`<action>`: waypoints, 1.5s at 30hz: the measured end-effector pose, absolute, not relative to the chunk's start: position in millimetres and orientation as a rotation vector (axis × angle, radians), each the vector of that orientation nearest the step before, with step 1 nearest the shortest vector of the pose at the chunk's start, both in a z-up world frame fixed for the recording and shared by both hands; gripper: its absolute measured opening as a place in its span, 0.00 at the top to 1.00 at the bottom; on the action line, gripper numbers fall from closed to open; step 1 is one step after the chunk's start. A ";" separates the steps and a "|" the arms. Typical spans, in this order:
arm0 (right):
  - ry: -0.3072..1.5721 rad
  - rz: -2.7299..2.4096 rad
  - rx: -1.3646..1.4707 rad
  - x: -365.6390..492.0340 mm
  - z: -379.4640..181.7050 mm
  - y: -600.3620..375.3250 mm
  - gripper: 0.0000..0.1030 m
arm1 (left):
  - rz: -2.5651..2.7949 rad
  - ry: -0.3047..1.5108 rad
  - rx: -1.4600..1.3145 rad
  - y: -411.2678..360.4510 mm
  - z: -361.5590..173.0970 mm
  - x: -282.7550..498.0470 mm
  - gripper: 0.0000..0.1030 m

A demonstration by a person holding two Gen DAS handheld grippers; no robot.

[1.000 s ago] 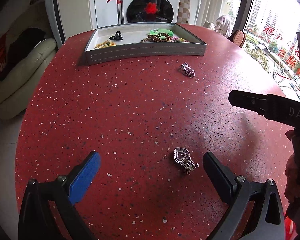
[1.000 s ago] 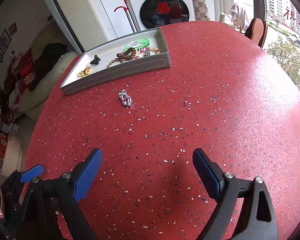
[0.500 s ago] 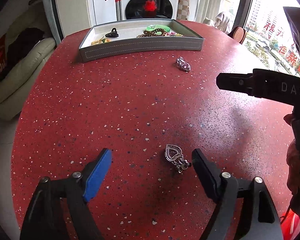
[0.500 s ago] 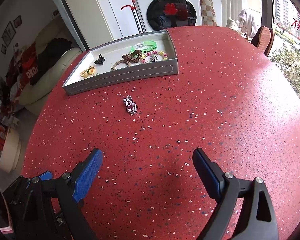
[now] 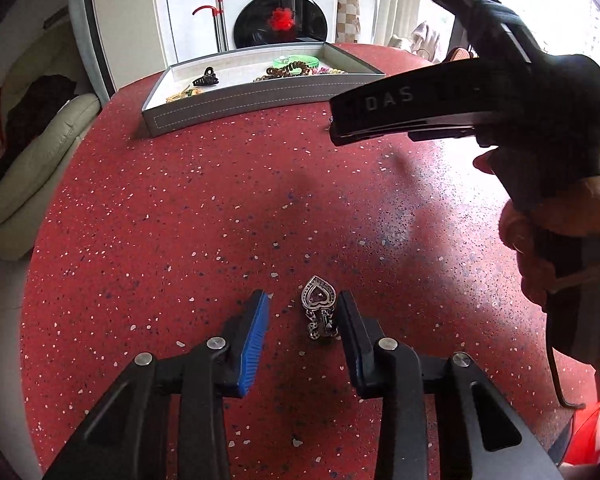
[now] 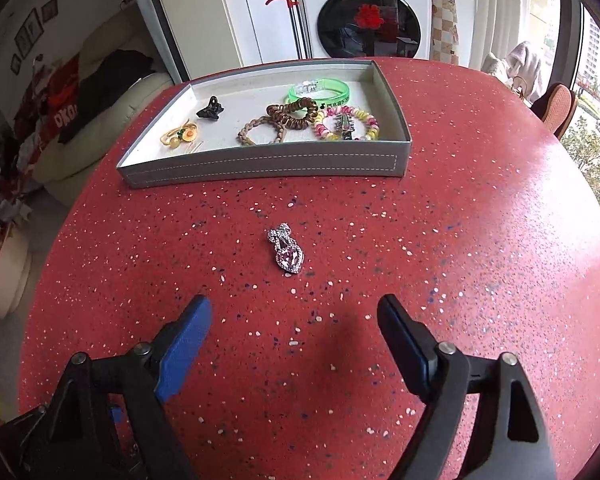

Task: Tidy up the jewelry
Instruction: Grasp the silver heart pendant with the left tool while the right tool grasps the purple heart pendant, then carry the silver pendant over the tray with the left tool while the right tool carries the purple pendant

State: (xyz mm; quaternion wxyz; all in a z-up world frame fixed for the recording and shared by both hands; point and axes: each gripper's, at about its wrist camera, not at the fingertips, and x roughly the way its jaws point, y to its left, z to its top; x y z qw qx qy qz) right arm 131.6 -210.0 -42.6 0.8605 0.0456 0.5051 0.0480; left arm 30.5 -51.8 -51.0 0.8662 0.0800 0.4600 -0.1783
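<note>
While both claws gape, grey tray (image 6: 260, 164) holds bracelets (image 6: 346, 122), hair clip (image 6: 211, 112), hair ties (image 6: 292, 113).

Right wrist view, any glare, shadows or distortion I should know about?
Right wrist view: fisheye bends the grey tray front edge; window glare washes the red table at right; a soft shadow lies under the right gripper. Left wrist view: similar sheen at right.

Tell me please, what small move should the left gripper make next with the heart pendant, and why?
Probably finish closing. The left gripper has just been closing around the heart pendant, which lies on the red table. The pendant is beside the right-hand finger, while a clear gap remains to the blue pad, so no grip yet. Once it is held, the grey tray looks like the place for it.
</note>
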 end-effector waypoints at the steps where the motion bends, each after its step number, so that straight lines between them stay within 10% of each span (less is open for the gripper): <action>1: 1.064 0.099 0.088 136.4 -44.7 -207.8 0.23 | -0.380 0.964 0.163 -51.5 -51.0 31.9 0.65; 6: 1.070 0.084 0.066 155.0 -54.4 -202.1 0.34 | -0.403 0.971 0.143 -48.9 -50.8 37.3 0.65; 14: 1.061 0.038 -0.020 159.8 -55.7 -199.2 0.81 | -0.433 0.998 0.046 -35.0 -48.7 53.1 0.65; 45: 1.058 0.122 0.186 116.4 -36.6 -226.3 0.81 | -0.411 0.968 -0.001 -17.2 -33.7 91.0 0.65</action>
